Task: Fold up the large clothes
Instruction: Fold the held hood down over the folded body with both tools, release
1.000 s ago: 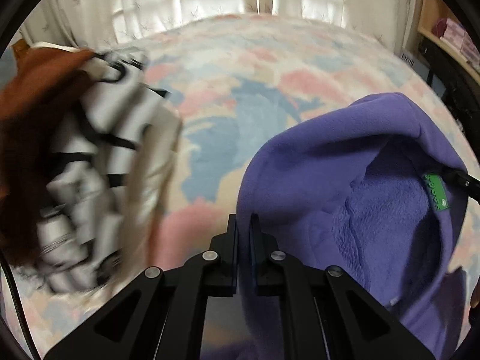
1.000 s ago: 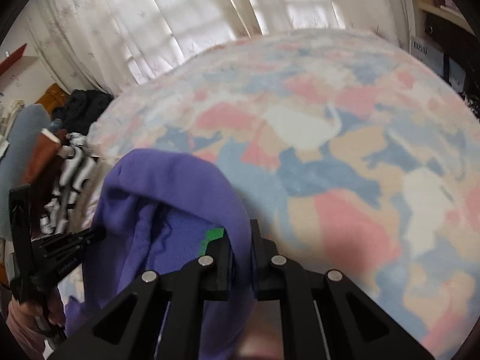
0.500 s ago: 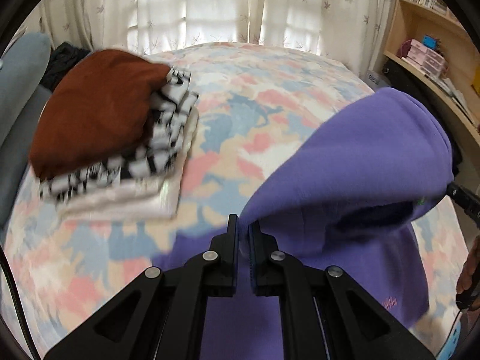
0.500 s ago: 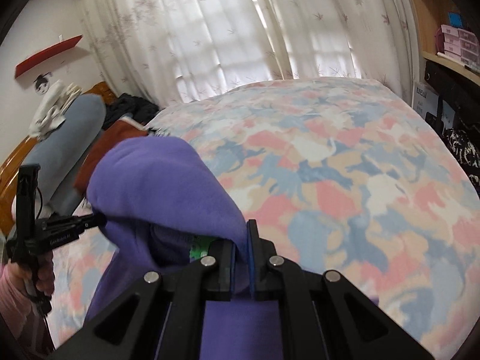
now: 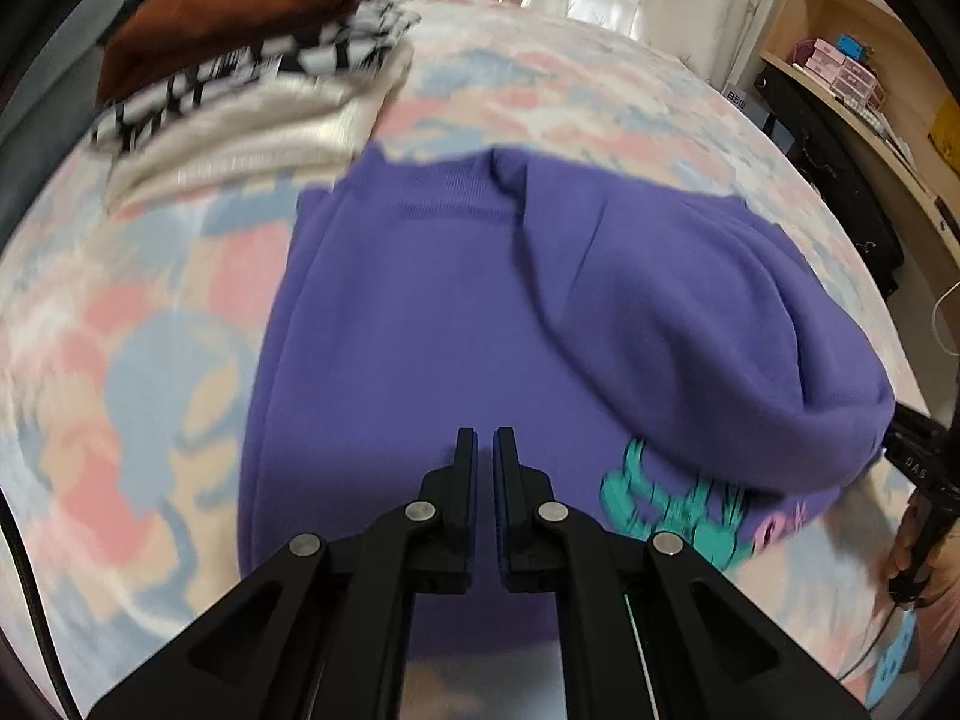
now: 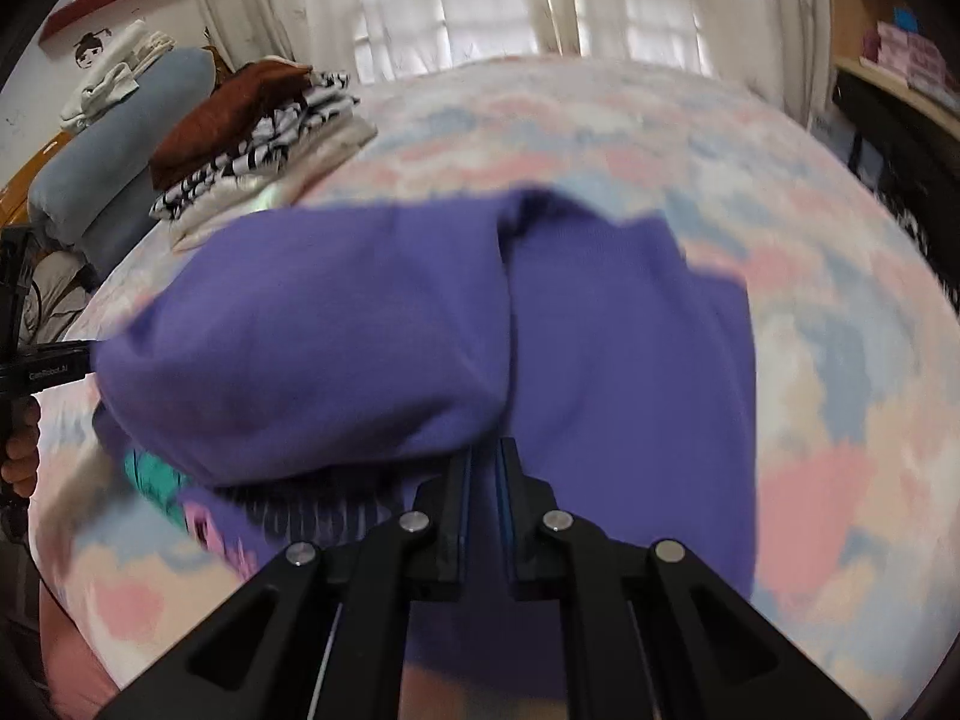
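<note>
Left wrist view, item one: purple sweatshirt (image 5: 420, 312), half a second ago lifted above the patterned bedspread (image 5: 120, 324), now lowered onto it at mid-frame, its top part doubled over at the right so the teal print (image 5: 666, 510) peeks out. Item two: left gripper (image 5: 485, 450), fingers nearly together; whether they pinch cloth we cannot tell. Item three: right gripper (image 6: 483, 462), clamped on the folded edge. Item four: stack of folded clothes (image 5: 252, 48), upper left. We judge one fold made, smoothing and further folds remaining.
</note>
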Demonstrator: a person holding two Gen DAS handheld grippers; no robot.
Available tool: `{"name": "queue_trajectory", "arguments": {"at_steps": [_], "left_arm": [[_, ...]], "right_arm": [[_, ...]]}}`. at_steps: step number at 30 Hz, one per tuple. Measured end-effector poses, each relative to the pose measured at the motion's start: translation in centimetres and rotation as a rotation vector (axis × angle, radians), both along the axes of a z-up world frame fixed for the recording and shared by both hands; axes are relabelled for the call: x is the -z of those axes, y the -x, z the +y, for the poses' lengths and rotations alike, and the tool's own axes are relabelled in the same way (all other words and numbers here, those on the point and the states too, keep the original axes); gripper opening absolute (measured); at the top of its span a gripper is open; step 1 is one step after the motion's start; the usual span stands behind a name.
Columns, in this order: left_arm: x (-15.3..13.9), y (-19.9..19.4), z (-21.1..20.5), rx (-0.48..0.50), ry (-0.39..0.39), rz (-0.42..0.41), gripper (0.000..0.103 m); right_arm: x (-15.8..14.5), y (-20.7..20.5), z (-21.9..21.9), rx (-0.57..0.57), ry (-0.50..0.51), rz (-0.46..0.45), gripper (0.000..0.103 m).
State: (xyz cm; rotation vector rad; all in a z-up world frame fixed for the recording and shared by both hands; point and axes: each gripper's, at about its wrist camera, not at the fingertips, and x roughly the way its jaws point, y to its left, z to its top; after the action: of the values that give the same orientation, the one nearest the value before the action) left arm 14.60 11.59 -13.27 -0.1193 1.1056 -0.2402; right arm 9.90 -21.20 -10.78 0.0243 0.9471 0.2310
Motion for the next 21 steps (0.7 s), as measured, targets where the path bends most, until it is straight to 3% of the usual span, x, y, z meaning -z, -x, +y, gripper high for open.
{"name": "queue_trajectory", "arguments": {"at_steps": [5, 7, 9, 11, 12, 15, 21], "left_arm": [[0.6, 1.1, 1.2, 0.020, 0.185, 0.005, 0.014], [0.7, 1.2, 0.9, 0.038, 0.269, -0.004, 0.020], [0.7, 1.1, 0.5, 0.053, 0.328, -0.010, 0.023], [0.8, 0.6, -0.3, 0.071, 0.384, -0.008, 0.027], [1.1, 0.3, -0.6, 0.078, 0.418, -0.002, 0.036], [1.9, -0.4, -1.2, 0.077, 0.496, 0.010, 0.060], [3.8, -1.9, -1.9, 0.067, 0.659, 0.008, 0.068]], "right_arm": [[1.2, 2.2, -0.6, 0.015, -0.080, 0.043, 0.011], [1.4, 2.4, -0.9, 0.024, -0.155, 0.070, 0.023], [1.5, 3.0, -0.9, 0.027, -0.234, 0.068, 0.044], [1.3, 3.1, -1.1, 0.026, -0.337, 0.056, 0.051], [1.2, 3.0, -1.2, 0.025, -0.391, 0.051, 0.054], [1.2, 2.4, -1.1, 0.016, -0.522, 0.046, 0.058], [2.7, 0.5, -0.3, 0.032, -0.639, 0.062, 0.060]]}}
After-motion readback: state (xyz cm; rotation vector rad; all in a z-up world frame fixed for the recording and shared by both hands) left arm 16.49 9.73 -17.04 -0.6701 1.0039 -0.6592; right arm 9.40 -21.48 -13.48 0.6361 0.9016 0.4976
